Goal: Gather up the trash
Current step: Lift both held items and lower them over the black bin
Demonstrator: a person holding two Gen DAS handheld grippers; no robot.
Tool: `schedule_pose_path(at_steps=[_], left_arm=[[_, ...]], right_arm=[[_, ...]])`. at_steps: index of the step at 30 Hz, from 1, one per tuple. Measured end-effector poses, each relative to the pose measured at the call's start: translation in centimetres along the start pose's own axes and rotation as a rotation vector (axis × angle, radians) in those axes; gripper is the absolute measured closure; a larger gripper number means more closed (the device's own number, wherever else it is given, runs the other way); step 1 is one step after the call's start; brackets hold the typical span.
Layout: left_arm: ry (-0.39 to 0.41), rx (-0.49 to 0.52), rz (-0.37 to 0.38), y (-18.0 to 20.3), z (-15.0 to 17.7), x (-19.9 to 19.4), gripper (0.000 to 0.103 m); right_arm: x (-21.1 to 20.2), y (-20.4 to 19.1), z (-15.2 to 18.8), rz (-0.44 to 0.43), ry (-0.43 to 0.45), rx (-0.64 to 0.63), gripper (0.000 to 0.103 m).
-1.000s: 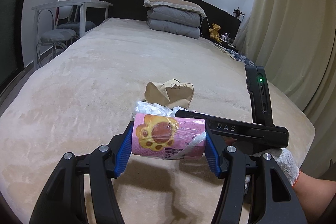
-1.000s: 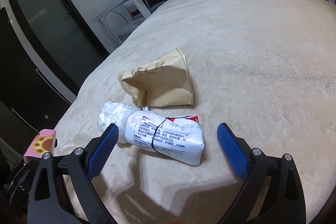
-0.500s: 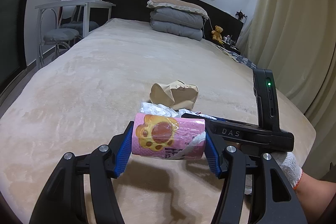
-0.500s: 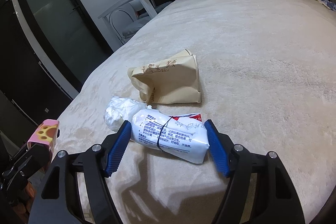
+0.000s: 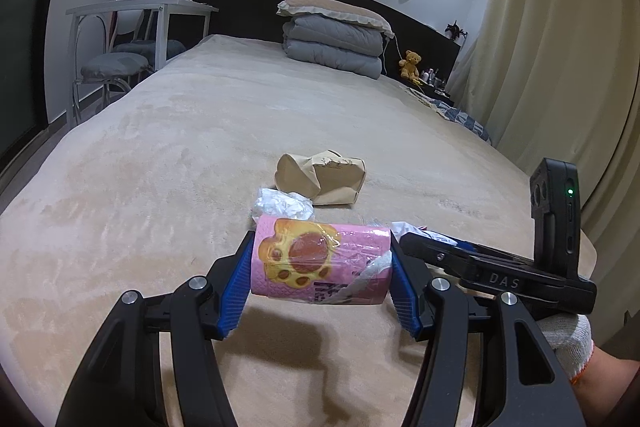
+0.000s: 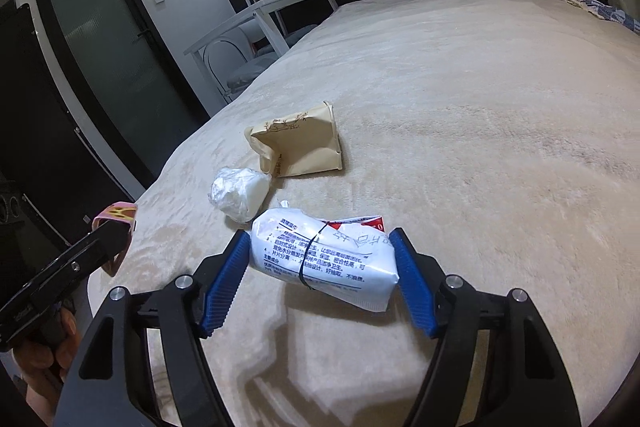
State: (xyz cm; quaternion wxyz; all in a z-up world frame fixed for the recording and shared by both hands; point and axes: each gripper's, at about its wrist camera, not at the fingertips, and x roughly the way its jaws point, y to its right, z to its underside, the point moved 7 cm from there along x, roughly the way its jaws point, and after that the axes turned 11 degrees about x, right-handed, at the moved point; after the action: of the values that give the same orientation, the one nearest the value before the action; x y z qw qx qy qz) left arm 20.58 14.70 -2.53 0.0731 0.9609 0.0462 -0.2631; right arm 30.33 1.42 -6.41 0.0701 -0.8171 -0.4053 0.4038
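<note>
1. Left gripper: blue pads clamped on either end of a pink packet printed with a yellow paw. The packet is held off the bed, lying crosswise between the fingers, its clear wrap torn at the lower right.
2. Right gripper: jaws closed in over the last second, now at about half width; both pads press the ends of a white wipes pack. The pack has blue print, a red-and-white flap on top and a thin black band round its middle. Its shadow falls on the cover below.
3. Just ahead of the right gripper and slightly left of its left pad lies a crumpled white plastic wad on the bed, apart from the wipes pack.
4. Farther ahead, past the wad, a tan paper bag lies on its side, mouth toward the wad and touching or nearly touching it; cannot tell which.
5. From the left wrist view, the right gripper sits just right of the left gripper's right finger, carried by a hand in a white knit glove. Wad and bag lie ahead of the pink packet.
6. Far ahead at the head of the bed: folded grey duvet with a pillow on top, small teddy bear to its right. A white desk stands ahead to the left, beside the bed.
</note>
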Motion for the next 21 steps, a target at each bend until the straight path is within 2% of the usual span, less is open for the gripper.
schedule_pose_path(at_steps=[6, 12, 21], left_arm=[[0.002, 0.017, 0.0, 1.4, 0.7, -0.6, 0.045], [0.023, 0.012, 0.011, 3.0, 1.8, -2.1, 0.045], [0.036, 0.049, 0.028, 6.2, 4.2, -5.0, 0.045]], right_arm=[[-4.1, 0.2, 1.2, 0.019, 0.071, -0.039, 0.032], [-7.5, 0.6, 3.0, 0.062, 0.108, -0.089, 0.032], [-13.1, 1.5, 6.5, 0.074, 0.172, -0.082, 0.032]])
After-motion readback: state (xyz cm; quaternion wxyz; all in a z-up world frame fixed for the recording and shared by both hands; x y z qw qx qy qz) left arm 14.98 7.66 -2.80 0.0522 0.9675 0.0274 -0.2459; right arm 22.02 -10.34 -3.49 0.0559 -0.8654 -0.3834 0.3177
